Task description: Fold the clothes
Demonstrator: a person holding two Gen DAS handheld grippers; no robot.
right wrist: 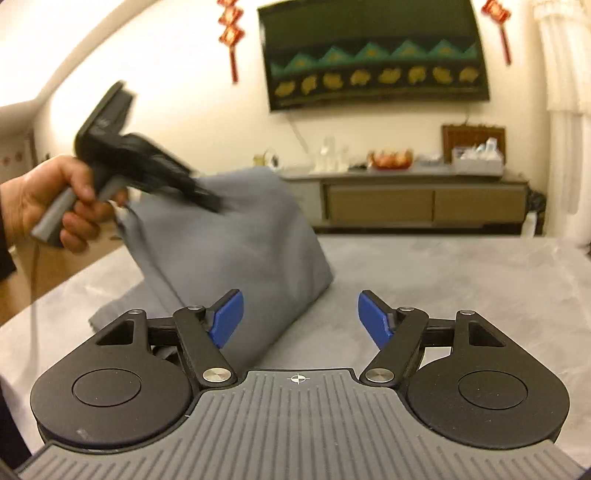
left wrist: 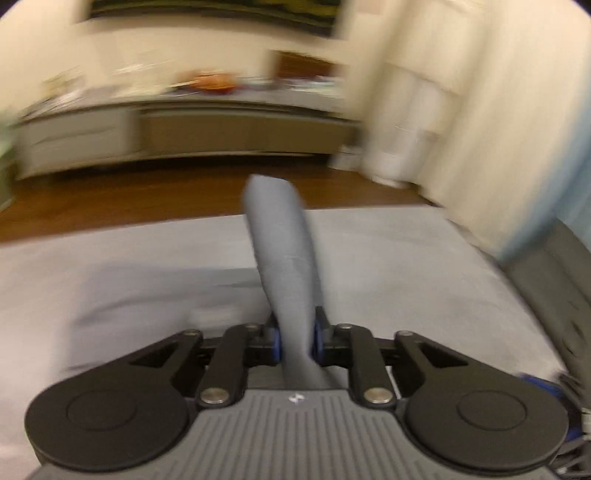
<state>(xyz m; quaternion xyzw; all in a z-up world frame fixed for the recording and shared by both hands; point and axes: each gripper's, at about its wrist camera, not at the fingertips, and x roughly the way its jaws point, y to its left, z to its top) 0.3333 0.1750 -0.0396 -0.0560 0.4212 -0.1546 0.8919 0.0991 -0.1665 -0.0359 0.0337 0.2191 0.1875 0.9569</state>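
Observation:
A grey garment point(right wrist: 236, 243) rises from the pale grey table point(right wrist: 461, 280), its upper edge lifted and its lower part resting on the surface. My left gripper point(left wrist: 297, 338) is shut on a fold of the grey garment point(left wrist: 284, 251), which stands up between the blue pads. In the right wrist view the left gripper point(right wrist: 210, 201) shows blurred at the upper left, held by a hand point(right wrist: 48, 199). My right gripper point(right wrist: 298, 320) stands open above the table, near the garment's lower right edge, with nothing between its blue pads point(right wrist: 373, 325).
A low sideboard point(right wrist: 424, 203) with fruit and boxes lines the far wall under a wall-mounted screen point(right wrist: 373, 51). Red hanging ornaments point(right wrist: 231, 33) flank it. White curtains point(right wrist: 565, 110) hang at the right. Wooden floor point(left wrist: 147, 199) lies beyond the table edge.

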